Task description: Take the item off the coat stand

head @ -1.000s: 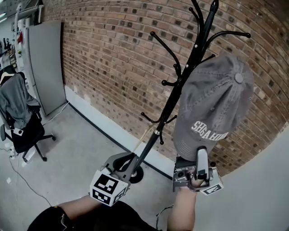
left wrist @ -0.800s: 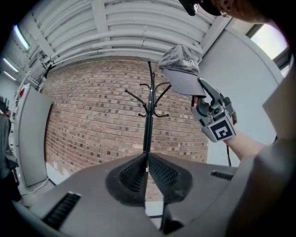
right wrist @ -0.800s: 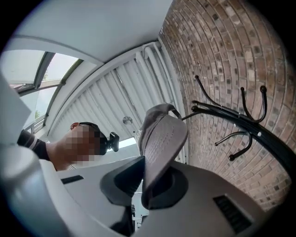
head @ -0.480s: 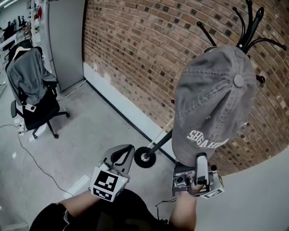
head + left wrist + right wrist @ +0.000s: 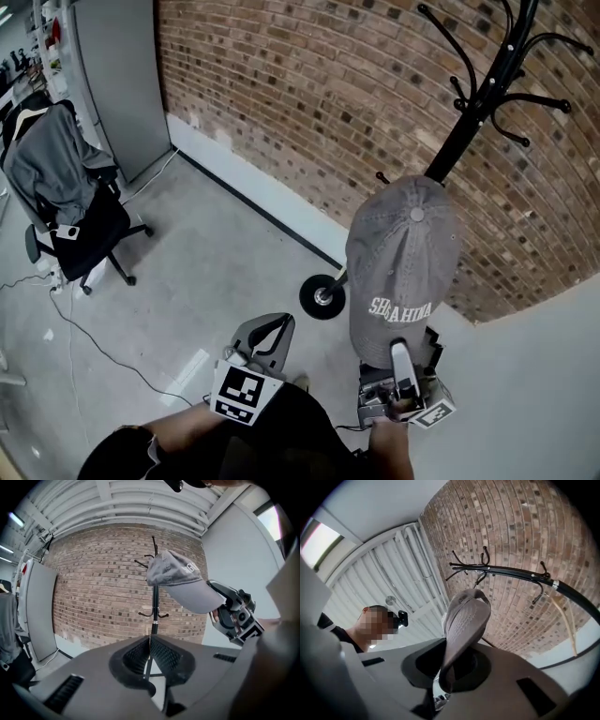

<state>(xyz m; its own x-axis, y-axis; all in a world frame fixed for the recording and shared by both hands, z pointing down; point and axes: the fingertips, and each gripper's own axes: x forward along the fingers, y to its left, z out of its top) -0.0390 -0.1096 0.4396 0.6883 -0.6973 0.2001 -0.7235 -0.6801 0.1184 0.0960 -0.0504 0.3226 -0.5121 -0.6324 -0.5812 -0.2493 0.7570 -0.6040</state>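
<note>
Between right tool jaws | cap brim clamped | off coat stand

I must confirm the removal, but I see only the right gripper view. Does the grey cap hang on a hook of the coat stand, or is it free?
Observer: Free. In the head view the cap stands up from the right hand-held gripper, lower than the bare upper hooks of the coat stand.
Operator: And the other hand, does it hold something?
Observer: No. In the left gripper view the left hand-held gripper has its jaws together, nothing between them.
Operator: What else stands in the room?
Observer: The head view shows an office chair with a grey jacket over it, far to the left of the stand's base.
</note>
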